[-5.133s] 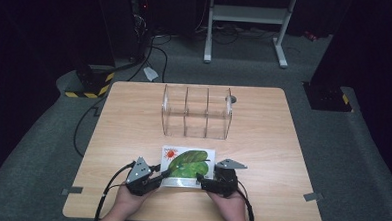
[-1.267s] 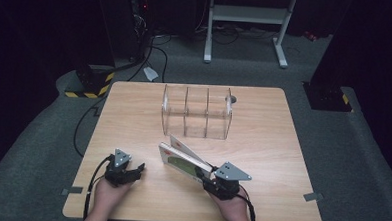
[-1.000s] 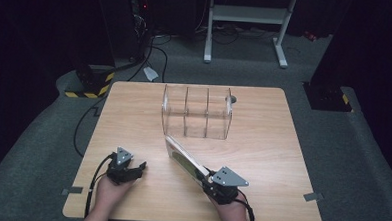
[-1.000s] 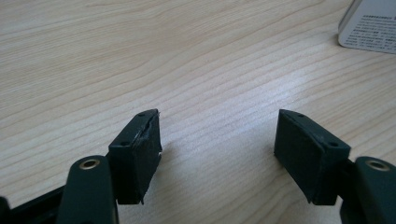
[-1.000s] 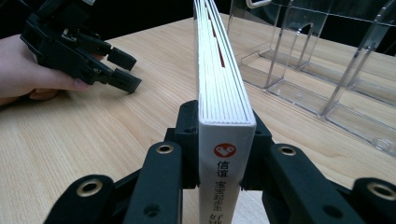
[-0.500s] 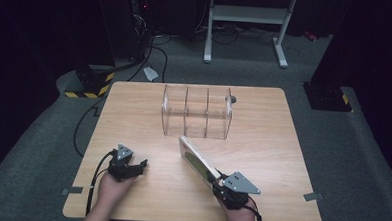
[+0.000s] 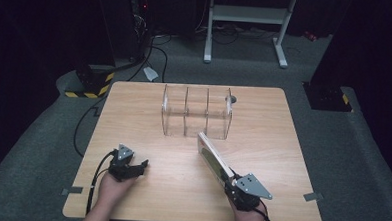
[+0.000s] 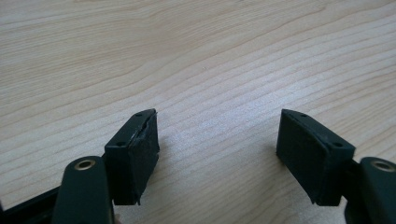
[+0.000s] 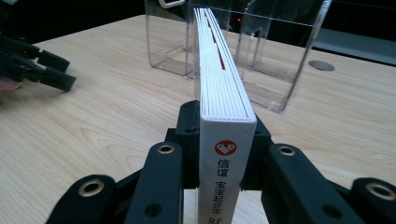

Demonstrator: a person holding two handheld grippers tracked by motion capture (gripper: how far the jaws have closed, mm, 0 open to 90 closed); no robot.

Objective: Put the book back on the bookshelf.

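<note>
A thin white book (image 7: 213, 157) stands on edge above the table, spine towards me, its red-marked spine (image 9: 225, 154) clamped between the jaws of my right gripper (image 7: 229, 179). The book's far end points at the right end of a clear three-compartment box (image 7: 196, 110), close in front of it (image 9: 275, 56). My left gripper (image 7: 136, 167) rests near the table's front left, held by a hand, and is open. In the left gripper view, its pads (image 8: 140, 154) have only bare wood between them. The right gripper view has the left gripper (image 9: 42, 65) at far left.
The wooden table (image 7: 134, 108) has a round grommet hole (image 7: 233, 98) behind the box. Cables (image 7: 88, 186) trail off the front left edge. On the floor beyond are a yellow-black striped block (image 7: 90, 81) and a white stand (image 7: 248, 22).
My right gripper has carried the book to the right, and the book's far end has swung towards the box's right end. The left hand stays put.
</note>
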